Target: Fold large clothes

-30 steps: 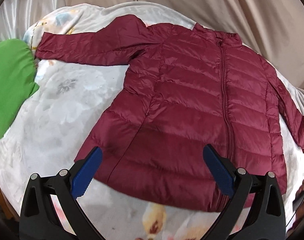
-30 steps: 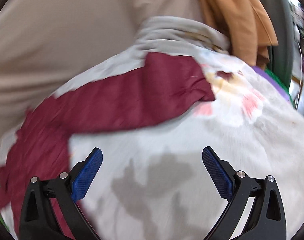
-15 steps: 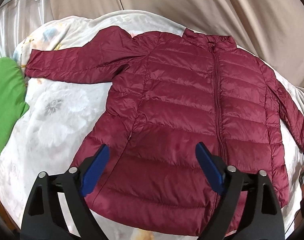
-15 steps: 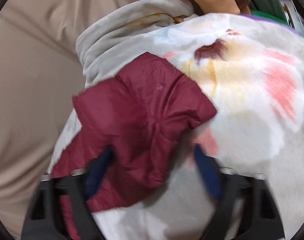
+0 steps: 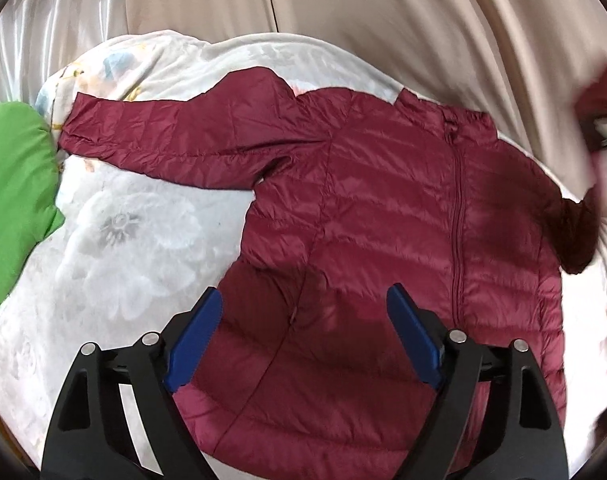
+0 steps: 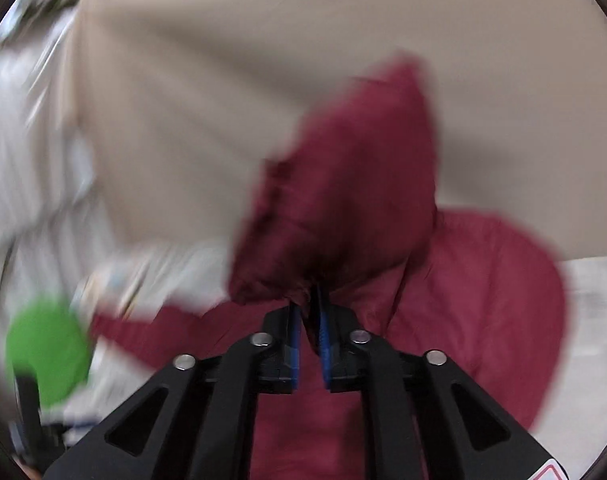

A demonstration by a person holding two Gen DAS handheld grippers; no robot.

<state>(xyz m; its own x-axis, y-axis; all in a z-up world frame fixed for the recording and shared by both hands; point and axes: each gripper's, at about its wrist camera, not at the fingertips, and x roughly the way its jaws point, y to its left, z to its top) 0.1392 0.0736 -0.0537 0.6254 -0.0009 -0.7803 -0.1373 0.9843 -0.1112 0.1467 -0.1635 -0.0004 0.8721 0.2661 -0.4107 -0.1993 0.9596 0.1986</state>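
Floral fleece blanket (image 5: 115,240) under quilted maroon jacket (image 5: 383,208); left hand-held gripper (image 5: 305,332) wide open, right hand-held gripper (image 6: 308,340) pinching its sleeve (image 6: 343,184).

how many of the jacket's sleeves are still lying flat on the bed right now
1. One sleeve lies stretched flat on the blanket, its cuff near the green cloth. The other sleeve is lifted, pinched in the right gripper. The left gripper hovers open over the jacket.

no text, label, brand or number can be read in either view; a corner of a sticker (image 6: 549,473) is too cropped to tell.
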